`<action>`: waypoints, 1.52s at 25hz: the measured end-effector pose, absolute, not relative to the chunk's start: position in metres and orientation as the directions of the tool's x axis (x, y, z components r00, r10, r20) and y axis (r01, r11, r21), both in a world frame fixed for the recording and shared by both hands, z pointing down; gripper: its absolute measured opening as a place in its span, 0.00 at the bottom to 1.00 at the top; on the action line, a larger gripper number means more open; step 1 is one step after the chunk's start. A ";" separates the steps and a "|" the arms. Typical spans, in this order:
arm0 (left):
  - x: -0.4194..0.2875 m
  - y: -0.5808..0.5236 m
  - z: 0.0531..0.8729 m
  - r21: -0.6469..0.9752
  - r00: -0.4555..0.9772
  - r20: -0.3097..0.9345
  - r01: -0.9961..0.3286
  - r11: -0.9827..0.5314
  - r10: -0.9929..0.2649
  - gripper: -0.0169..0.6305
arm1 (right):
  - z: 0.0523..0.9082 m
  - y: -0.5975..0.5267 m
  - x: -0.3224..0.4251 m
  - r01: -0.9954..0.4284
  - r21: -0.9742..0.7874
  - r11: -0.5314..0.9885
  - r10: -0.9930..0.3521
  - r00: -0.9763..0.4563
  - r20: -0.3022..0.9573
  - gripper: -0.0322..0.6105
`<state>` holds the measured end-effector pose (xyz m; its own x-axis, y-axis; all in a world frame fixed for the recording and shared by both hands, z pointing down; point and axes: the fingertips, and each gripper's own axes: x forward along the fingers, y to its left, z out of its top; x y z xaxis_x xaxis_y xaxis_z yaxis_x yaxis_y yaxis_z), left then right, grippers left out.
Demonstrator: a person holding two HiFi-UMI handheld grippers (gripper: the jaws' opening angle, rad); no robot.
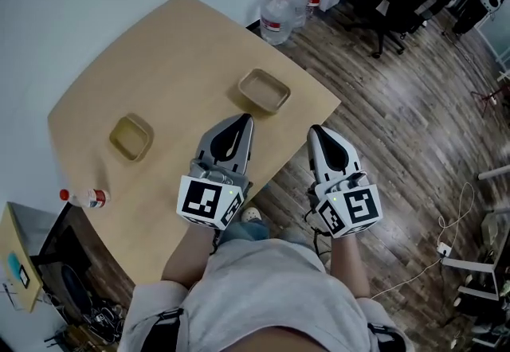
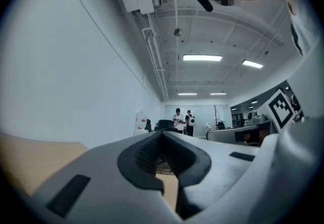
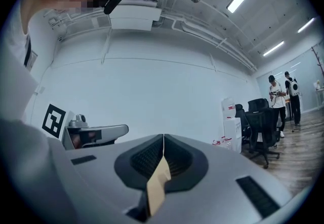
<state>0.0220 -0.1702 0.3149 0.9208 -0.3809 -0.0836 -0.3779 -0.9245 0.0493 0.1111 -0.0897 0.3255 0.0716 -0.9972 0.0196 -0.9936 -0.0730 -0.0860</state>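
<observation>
The left gripper (image 1: 244, 121) has its jaws pressed together with nothing between them; the left gripper view shows only a sliver of tabletop through the hollow behind the pads. Its tips hang over the table. The nearest thing is a shallow tan dish (image 1: 264, 91), just beyond the tips at 1 o'clock, close to the table's far-right edge. The right gripper (image 1: 316, 132) is also closed on nothing, held just off the table edge above the floor, at 3 o'clock of the left one. A second tan dish (image 1: 131, 137) sits well apart at 9 o'clock of the left gripper. A clear bottle (image 1: 82, 198) with a red cap and red label is at 8 o'clock, by the table's near-left edge. The table (image 1: 167, 48) is pale wood with rounded corners, set against a white wall. The floor (image 1: 398, 119) is dark wood plank. Large water jugs (image 1: 279, 14) stand beyond the table at 12 o'clock, with black office chairs (image 1: 390, 0) at 1 o'clock. The bottle's print is too small to read, and the only clear marks are the black-and-white square markers on each gripper's cube.
</observation>
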 end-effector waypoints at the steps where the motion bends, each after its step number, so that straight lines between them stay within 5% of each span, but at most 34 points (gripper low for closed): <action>1: 0.022 -0.173 0.317 0.053 0.922 -0.082 -0.376 -0.925 -0.379 0.05 | 0.327 -0.091 0.111 -0.994 -0.082 -0.076 -0.997 0.074 0.025 0.07; 15: 0.037 -0.193 0.333 0.071 0.896 -0.056 -0.436 -0.897 -0.440 0.05 | 0.337 -0.115 0.143 -0.994 -0.092 -0.057 -0.998 0.054 0.034 0.07; 38: 0.101 -0.273 0.340 0.105 0.688 -0.039 -0.719 -0.687 -0.725 0.05 | 0.361 -0.244 0.226 -0.955 -0.134 0.266 -0.952 -0.282 0.121 0.07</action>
<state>0.1009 -0.2727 0.3402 0.6876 -0.7250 -0.0388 -0.7187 -0.6873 0.1055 0.2260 -0.2441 0.3614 -0.2818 -0.9518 0.1210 -0.9547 0.2657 -0.1338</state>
